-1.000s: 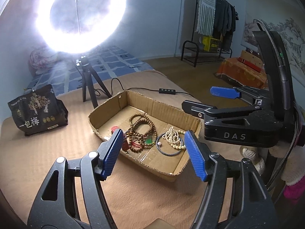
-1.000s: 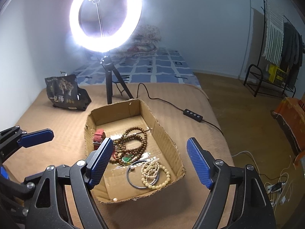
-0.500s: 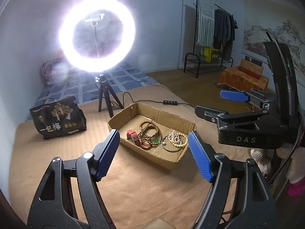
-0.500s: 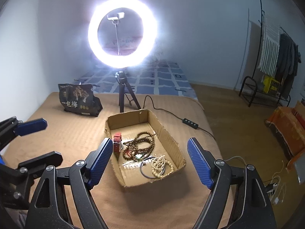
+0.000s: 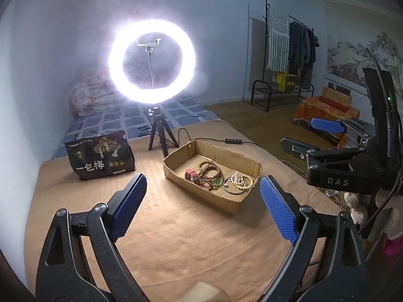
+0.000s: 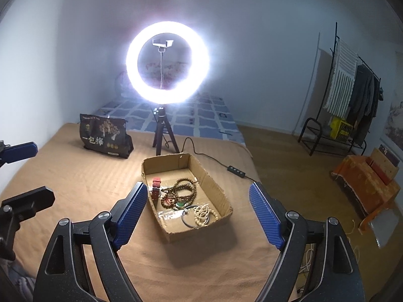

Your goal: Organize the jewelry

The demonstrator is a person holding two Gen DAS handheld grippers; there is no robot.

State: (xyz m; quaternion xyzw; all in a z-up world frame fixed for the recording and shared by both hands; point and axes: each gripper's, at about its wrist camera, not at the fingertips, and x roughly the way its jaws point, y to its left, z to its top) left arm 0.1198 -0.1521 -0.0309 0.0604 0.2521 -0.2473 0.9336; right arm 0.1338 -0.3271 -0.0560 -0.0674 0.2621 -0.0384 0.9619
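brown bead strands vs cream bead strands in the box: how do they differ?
Colour: the brown bead strands are dark wood-toned, the cream bead strands pale ivory.
Place: the brown ones lie mid-box beside the red watch; the cream ones lie toward the near end, overlapping the dark bangle.
Bulk: the brown pile looks larger than the cream one.
Shared: both lie loosely coiled in the cardboard box, untouched by either tool.

**Layout of the bed surface and the room beyond**

A cardboard tray (image 6: 212, 188) sits mid-bed (image 6: 75, 181). In it lie a watch (image 6: 156, 188) at the left, bead strands (image 6: 181, 192) in the middle, a bangle (image 6: 194, 217) and pale beads (image 6: 202, 214) at the near right. Behind the tray stands a ring light (image 6: 167, 61) on a tripod (image 6: 162, 136); a snack bag (image 6: 105, 136) stands to the tripod's left. A clothes rack (image 6: 350, 105) stands on the floor far right.
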